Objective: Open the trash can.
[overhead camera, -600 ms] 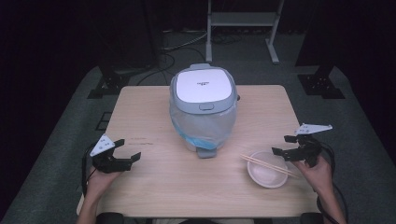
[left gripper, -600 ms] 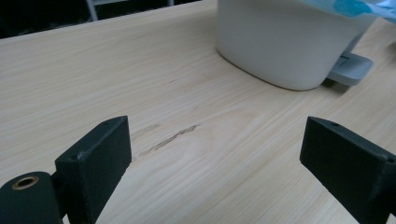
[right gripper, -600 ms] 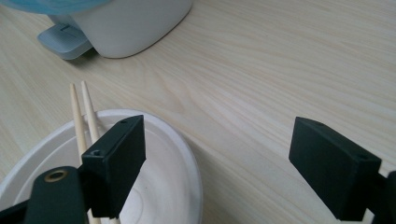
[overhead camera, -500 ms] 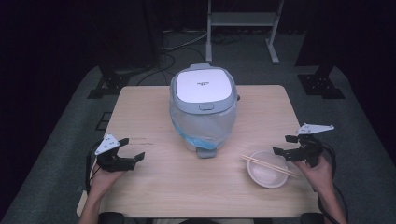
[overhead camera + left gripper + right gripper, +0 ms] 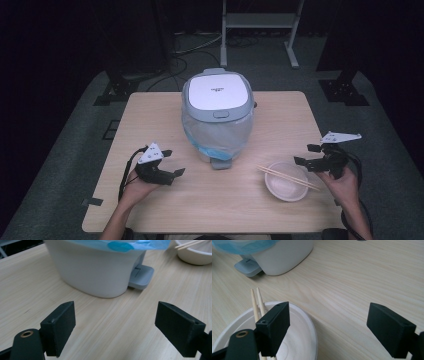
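High view: a light wooden table (image 5: pixel 150 115) carries a white step bin (image 5: pixel 218 117) at its centre, lid closed, a clear liner with a blue edge bulging below the grey lid rim, and a grey foot pedal (image 5: pixel 221 163) projecting toward the person; to the right and nearer the person stands a white bowl (image 5: pixel 285 187) with a pair of wooden chopsticks (image 5: pixel 289 177) laid across its rim. The left gripper (image 5: pixel 172 165), held in the person's left hand (image 5: pixel 135 185), hovers over the table to the left of the pedal, well apart from the bin; its jaws stand wide apart with nothing between them. The right gripper (image 5: pixel 305 155), held in the right hand (image 5: pixel 342 182), sits just beside the bowl's right edge, near the chopsticks' outer ends; its jaws are likewise spread and hold nothing.

Left gripper view: both black jaws rise over bare wood; the bin's white wall and pedal lie ahead, the bowl at upper right.

Right gripper view: the left-hand jaw overlaps the bowl's rim and the chopsticks in the picture, the other stands over bare table; whether the jaw touches the bowl cannot be told; the bin and pedal lie at upper left.
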The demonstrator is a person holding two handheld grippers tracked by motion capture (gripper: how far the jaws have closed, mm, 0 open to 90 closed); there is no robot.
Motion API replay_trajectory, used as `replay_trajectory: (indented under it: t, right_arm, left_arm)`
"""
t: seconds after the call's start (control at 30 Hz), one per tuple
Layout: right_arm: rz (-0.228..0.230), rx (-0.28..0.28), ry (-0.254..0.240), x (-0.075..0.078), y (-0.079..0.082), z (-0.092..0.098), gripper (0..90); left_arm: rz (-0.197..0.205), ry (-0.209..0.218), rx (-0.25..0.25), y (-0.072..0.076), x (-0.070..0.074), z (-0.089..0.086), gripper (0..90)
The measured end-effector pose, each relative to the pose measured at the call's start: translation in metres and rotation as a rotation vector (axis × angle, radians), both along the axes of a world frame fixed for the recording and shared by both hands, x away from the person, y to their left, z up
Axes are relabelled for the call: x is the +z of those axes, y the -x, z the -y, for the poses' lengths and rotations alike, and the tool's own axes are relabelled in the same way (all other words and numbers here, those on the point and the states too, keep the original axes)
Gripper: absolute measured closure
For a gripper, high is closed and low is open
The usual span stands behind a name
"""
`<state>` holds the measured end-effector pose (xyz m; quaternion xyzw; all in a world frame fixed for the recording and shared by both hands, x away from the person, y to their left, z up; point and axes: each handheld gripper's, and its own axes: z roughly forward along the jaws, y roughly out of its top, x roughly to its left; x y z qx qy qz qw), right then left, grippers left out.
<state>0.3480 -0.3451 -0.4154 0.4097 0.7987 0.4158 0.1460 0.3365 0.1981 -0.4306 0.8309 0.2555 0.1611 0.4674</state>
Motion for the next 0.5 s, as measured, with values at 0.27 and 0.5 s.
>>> replay_trajectory:
  t: [0.27, 0.5]
  right_arm:
    - [-0.002, 0.006, 0.003, 0.000, -0.002, -0.002, 17.2]
    - [0.004, 0.015, 0.004, 0.001, -0.003, -0.004, 17.2]
  left_arm:
    - [-0.001, 0.016, -0.051, -0.003, 0.004, 0.019, 33.3]
    - [-0.004, -0.034, -0.092, -0.007, -0.001, 0.039, 49.9]
